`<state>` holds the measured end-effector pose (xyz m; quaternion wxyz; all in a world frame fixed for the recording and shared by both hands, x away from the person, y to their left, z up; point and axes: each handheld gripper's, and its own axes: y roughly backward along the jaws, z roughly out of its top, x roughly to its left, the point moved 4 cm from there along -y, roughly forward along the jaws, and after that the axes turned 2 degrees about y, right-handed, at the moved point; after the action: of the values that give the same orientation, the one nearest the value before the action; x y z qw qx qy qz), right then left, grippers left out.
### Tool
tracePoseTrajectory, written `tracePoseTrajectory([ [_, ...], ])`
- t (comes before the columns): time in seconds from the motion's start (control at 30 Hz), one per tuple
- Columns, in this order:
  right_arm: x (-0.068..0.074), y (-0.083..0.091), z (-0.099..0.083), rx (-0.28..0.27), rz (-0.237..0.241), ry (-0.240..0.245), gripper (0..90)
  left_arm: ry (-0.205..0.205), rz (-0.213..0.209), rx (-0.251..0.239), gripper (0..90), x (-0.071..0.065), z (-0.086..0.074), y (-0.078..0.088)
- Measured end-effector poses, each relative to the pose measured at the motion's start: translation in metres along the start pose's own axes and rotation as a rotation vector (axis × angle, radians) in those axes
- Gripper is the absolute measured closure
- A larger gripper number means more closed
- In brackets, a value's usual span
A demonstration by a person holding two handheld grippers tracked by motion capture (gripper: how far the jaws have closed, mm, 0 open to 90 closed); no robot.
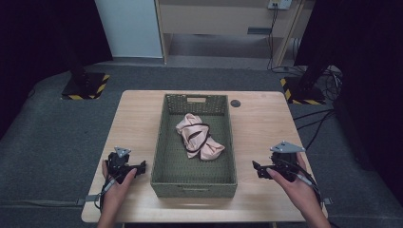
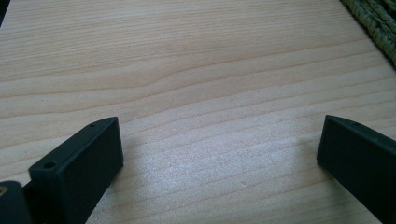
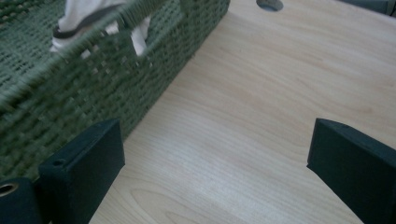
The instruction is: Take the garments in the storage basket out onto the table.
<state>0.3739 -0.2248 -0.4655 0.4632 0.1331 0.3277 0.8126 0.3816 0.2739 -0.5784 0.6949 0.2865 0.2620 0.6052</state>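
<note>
A green woven basket (image 1: 161, 142) stands in the middle of the wooden table (image 1: 266, 128). Inside it lies a crumpled pink cloth with a dark strap (image 1: 198, 137), which also peeks over the basket (image 3: 84, 88) rim as the cloth (image 3: 81, 16). My left gripper (image 1: 139, 168) rests on the table left of the basket, held by a hand, jaws wide apart and empty; its own view has the gripper (image 2: 219, 154) over bare wood. My right gripper (image 1: 256, 168) sits right of the basket, also open and empty, and its own view puts the gripper (image 3: 215, 158) beside the basket wall.
A small dark round hole (image 1: 235, 103) marks the table at the basket's far right. Two black stands with yellow-striped bases (image 1: 85, 85) stand on the grey floor beyond the table. Cables (image 1: 328, 76) lie at the back right. A wooden cabinet (image 1: 223, 19) is behind.
</note>
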Motion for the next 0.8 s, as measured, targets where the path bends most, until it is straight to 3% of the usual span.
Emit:
tracePoseTrajectory([
  [0.27,0.007,0.013,0.030,-0.012,-0.005,0.018,4.0,0.000,0.000,0.000,0.0,0.000,0.000,0.000],
  [0.8,0.031,0.013,0.085,-0.039,0.029,0.087,3.6,0.000,0.000,0.000,0.0,0.000,0.000,0.000],
])
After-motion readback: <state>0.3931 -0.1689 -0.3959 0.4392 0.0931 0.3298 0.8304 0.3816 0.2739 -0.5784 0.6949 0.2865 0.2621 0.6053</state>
